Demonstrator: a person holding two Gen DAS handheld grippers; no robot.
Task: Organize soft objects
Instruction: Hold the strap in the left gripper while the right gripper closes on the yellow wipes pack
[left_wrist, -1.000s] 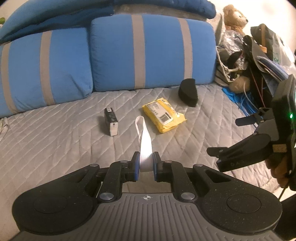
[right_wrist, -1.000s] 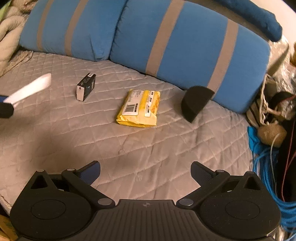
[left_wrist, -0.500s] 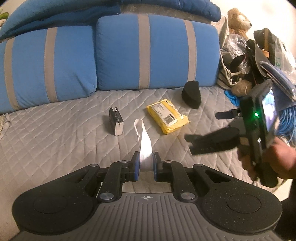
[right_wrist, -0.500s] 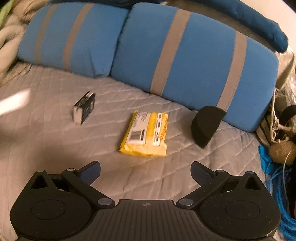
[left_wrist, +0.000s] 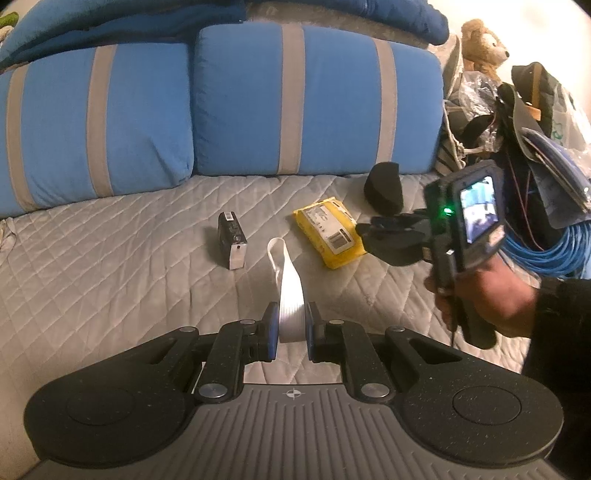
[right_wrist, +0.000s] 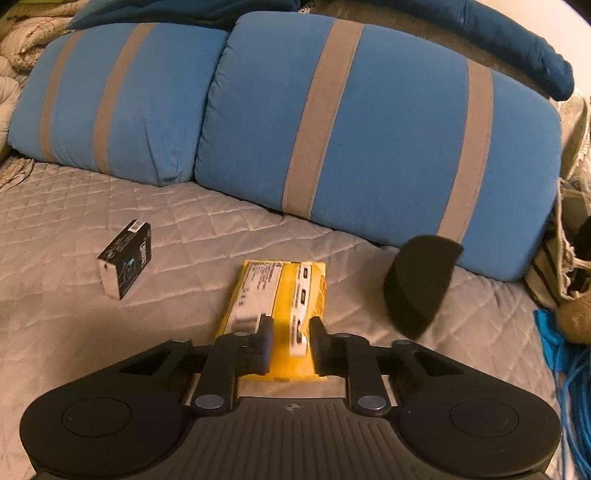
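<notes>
My left gripper (left_wrist: 289, 325) pinches the white strip (left_wrist: 286, 280); my right gripper (right_wrist: 289, 341) is closing over the yellow packet (right_wrist: 277, 291) below. It may only skim the packet and slip.

Blue pillows (right_wrist: 369, 140), grey stripes; yellow packet (right_wrist: 284, 288); black foam (right_wrist: 421, 280).

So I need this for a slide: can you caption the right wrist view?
Right gripper closing over the yellow packet on a quilted bed, black foam wedge beside it.
</notes>
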